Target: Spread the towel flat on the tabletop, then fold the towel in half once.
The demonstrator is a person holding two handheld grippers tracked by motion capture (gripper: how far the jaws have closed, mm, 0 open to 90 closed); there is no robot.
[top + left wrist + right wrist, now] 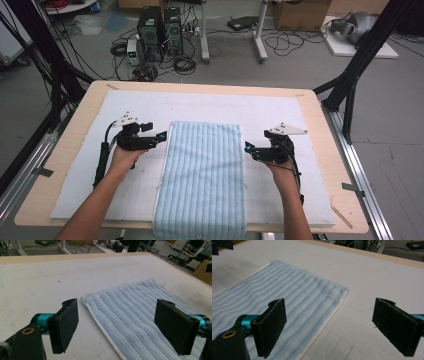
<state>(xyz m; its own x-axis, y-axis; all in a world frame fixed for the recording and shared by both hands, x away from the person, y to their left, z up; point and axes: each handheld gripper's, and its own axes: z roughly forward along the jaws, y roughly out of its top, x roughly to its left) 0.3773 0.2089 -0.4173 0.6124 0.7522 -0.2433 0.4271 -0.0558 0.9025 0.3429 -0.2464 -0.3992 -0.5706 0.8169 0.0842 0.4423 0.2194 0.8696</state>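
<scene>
1. we are holding the left gripper (161,136) and right gripper (248,148) wide open, empty, flanking the blue towel (202,175).
2. the towel is lying flat on the white mat (280,110), near end overhanging; any further folding is remaining.

even, soft indoor light, faint shadows, no glare; slightly soft, low-resolution pictures.

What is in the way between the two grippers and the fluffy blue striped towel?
Nothing visible. The light blue striped terry towel lies flat on the white mat. The left gripper and right gripper sit open beside its edges, holding nothing.
</scene>
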